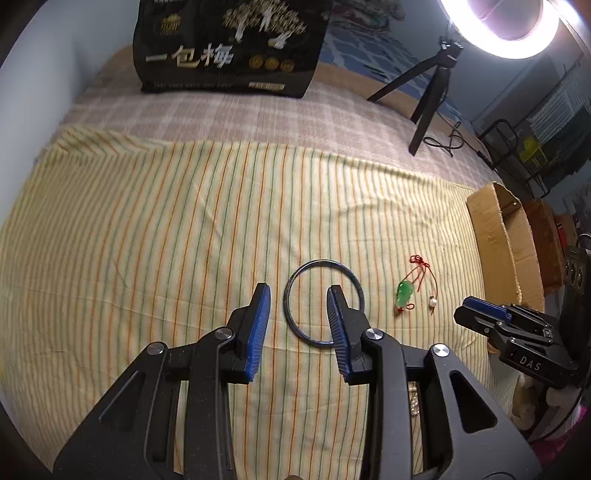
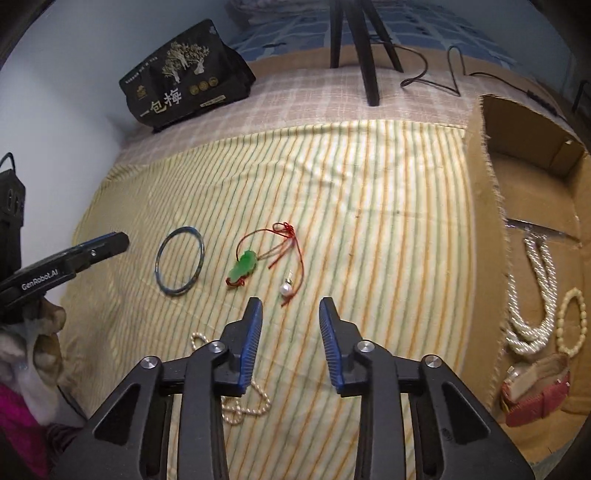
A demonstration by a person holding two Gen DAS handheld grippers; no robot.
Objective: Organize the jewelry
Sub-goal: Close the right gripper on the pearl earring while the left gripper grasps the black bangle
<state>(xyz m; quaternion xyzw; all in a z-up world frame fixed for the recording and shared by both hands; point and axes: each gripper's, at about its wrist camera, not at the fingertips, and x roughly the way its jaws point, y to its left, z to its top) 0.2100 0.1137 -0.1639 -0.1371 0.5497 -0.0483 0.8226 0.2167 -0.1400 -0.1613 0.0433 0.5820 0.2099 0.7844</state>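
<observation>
A dark blue bangle [image 1: 295, 280] lies flat on the striped cloth; it also shows in the right wrist view [image 2: 180, 260]. My left gripper [image 1: 299, 291] is open, its left rim between the fingers, right finger over the ring. A green pendant on red cord [image 1: 405, 293] [image 2: 243, 266] with a small pearl [image 2: 285, 289] lies to its right. My right gripper [image 2: 291, 304] is open and empty, just short of the pearl. A small pearl strand [image 2: 242, 408] lies under its left finger. A cardboard box [image 2: 484, 236] on the right holds a pearl necklace [image 2: 532, 295], a bead bracelet [image 2: 574, 321] and a red watch [image 2: 535, 391].
A black snack bag [image 1: 229, 48] stands at the back of the bed. A tripod [image 1: 424, 96] with a cable stands at the back right under a ring light [image 1: 502, 29]. The yellow striped cloth [image 1: 166, 221] covers the checked bedding.
</observation>
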